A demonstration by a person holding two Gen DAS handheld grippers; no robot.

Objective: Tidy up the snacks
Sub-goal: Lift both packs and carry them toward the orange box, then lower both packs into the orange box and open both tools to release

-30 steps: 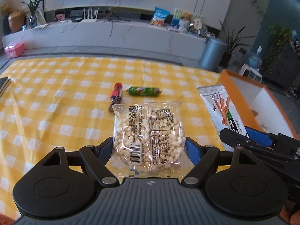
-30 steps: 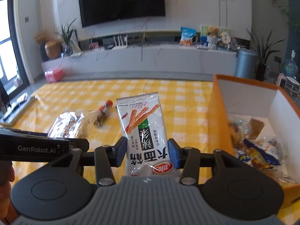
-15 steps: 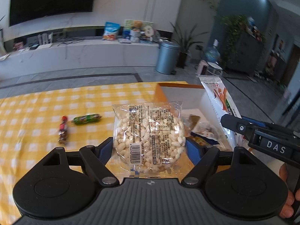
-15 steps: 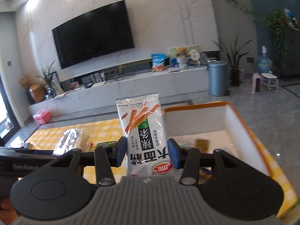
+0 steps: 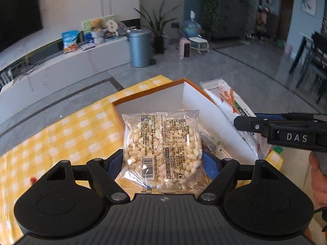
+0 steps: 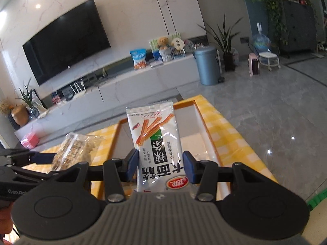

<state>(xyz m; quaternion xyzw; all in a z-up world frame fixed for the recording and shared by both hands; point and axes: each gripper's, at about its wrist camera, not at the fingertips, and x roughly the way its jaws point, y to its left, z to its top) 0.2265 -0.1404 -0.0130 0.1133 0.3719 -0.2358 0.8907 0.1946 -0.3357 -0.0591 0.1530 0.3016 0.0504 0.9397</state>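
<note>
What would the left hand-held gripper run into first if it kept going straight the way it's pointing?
Probably the orange-rimmed box. The left hand-held gripper, gripping the clear puffed-snack packet, points down into its open interior, so the packet would likely meet the box's contents or white inner wall first; depth is unclear.

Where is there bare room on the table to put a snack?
The yellow checked cloth left of the orange box is bare, out to the red wrapper. Inside the box, wrappers crowd the floor below the puffed-rice bag.

Both wrist views look down, close over the shared orange box (image 5: 206, 110).
</note>
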